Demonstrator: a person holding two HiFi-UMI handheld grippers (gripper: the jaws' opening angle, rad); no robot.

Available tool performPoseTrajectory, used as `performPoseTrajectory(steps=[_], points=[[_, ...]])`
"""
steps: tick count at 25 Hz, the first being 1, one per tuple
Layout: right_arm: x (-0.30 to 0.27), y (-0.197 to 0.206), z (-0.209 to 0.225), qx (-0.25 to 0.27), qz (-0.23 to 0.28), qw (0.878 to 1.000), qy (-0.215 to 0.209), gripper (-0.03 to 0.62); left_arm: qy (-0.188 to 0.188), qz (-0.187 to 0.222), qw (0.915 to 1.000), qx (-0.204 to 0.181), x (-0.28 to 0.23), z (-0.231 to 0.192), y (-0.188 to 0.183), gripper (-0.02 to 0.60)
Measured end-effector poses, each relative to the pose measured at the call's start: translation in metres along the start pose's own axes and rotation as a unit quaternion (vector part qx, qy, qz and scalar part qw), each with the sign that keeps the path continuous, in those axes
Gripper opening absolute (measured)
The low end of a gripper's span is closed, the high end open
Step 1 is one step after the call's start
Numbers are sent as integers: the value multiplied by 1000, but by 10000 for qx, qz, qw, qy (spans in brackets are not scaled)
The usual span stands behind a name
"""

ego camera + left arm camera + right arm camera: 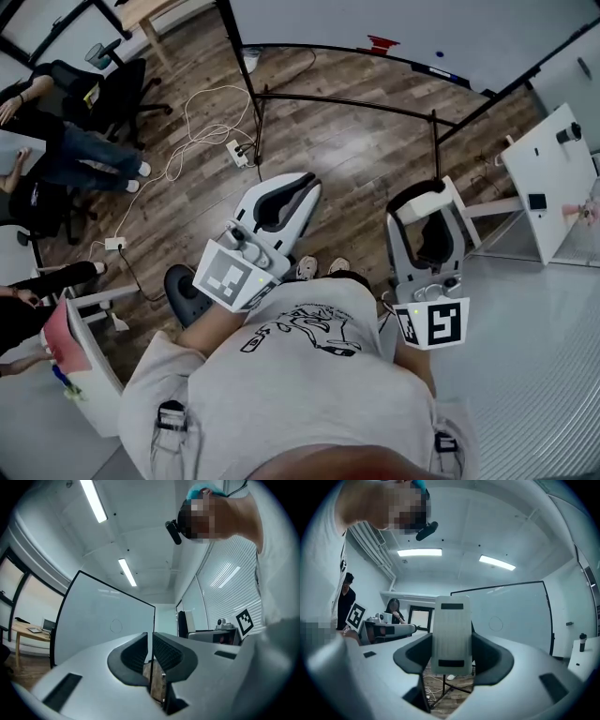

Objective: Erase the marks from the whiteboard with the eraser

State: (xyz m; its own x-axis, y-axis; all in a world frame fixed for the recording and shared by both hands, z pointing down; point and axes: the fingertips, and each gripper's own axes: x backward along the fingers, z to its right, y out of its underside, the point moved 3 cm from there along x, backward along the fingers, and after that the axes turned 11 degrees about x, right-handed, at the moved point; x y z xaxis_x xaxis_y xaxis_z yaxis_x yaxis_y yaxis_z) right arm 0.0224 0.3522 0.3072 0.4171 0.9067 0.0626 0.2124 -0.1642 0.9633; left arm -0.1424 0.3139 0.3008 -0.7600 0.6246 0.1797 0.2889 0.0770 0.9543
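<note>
Eraser (450,634): a pale flat block with two dark strips, standing upright and clamped between the dark fingers (490,656) of the right gripper (428,199). The left gripper (295,187) is raised beside it, its fingers (133,656) pressed together with nothing between them. The person holds both in front of the chest.

The whiteboard (412,23) stands on a black frame across a wooden floor (356,141), well apart from both grippers. A red mark (380,42) shows near its lower edge, and both gripper views show a faint drawn circle (495,624) on its face. A white cable (202,122) loops over the floor to the left of the frame. People sit at the far left.

The step in hand looks to be carrying the eraser to the board, and no wiping has begun. To do it well, I would step close enough to reach without stretching and avoid the cable. The eraser's broad face should turn flat to the board and press evenly in overlapping strokes over the red mark and the circle. The clamp needs to be firm, since a tilted block may twist out. The frame may shift under pressure, so the empty left gripper could brace its edge.
</note>
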Motion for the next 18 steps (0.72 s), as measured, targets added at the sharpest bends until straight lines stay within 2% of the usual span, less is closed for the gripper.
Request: performPoseTrajectory(steps=[12,18], points=[[-24,8,9,1,-53,9999,126,259,33,-16,10000,53,-13,-23,0,39],[-39,19,31,-30,-67,9999,143,259,19,-99,9999,66,-39,-34,5,34]])
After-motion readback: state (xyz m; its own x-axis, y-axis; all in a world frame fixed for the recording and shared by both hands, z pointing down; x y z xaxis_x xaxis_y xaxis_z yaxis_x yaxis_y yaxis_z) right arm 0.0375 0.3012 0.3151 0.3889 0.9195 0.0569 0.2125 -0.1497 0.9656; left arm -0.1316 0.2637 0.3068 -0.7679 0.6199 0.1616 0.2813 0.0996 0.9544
